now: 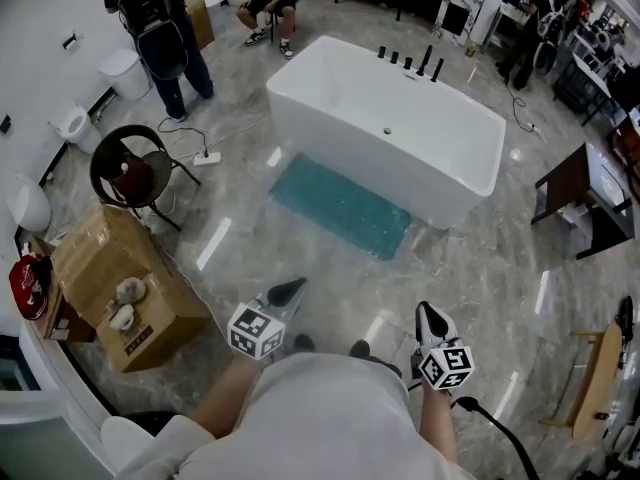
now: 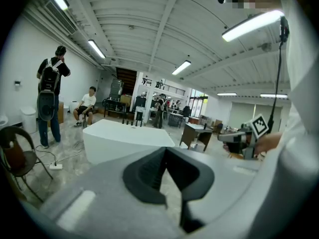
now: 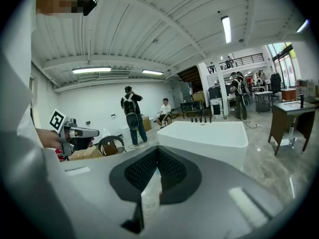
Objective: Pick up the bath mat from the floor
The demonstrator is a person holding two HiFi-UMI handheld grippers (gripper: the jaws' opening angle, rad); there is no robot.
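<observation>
Overhead, the teal bath mat (image 1: 342, 207) lies flat on the floor (image 1: 470, 268) at twelve o'clock from the person, its far edge just beside the white bathtub (image 1: 390, 128). A cardboard box (image 1: 125, 288) at nine o'clock carries dark print too small to read. The left tool (image 1: 285, 291) and right tool (image 1: 428, 318) hover well apart from the mat.

From the left gripper view, the jaws are clenched together on nothing, aimed toward the bathtub.

From the right gripper view, the jaws likewise meet, empty.
</observation>
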